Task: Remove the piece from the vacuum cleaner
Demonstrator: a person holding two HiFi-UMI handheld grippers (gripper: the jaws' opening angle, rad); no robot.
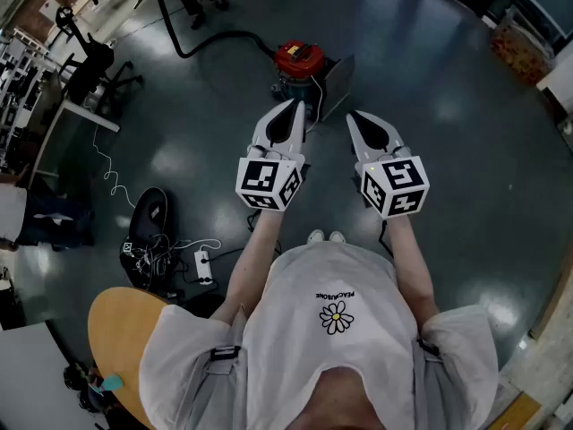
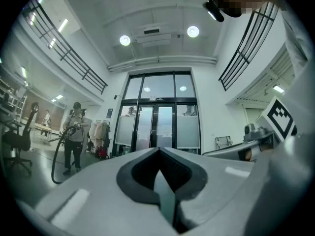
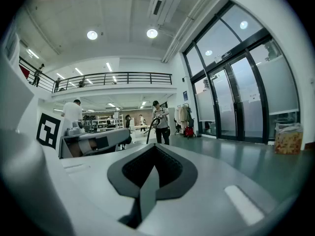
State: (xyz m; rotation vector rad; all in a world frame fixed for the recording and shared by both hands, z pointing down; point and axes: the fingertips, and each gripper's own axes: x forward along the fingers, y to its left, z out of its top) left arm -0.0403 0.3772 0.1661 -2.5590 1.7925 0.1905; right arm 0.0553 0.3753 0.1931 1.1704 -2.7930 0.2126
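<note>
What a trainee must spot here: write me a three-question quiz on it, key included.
1. Multiple choice: the vacuum cleaner on the floor has a top that is A red, B blue, C yellow.
2. True or false: the left gripper and right gripper each clamp a piece.
3. Fill in: in the head view, the black hose leaves the vacuum cleaner toward the upper ____.
Key: 1 A; 2 false, both are shut and empty; 3 left.
</note>
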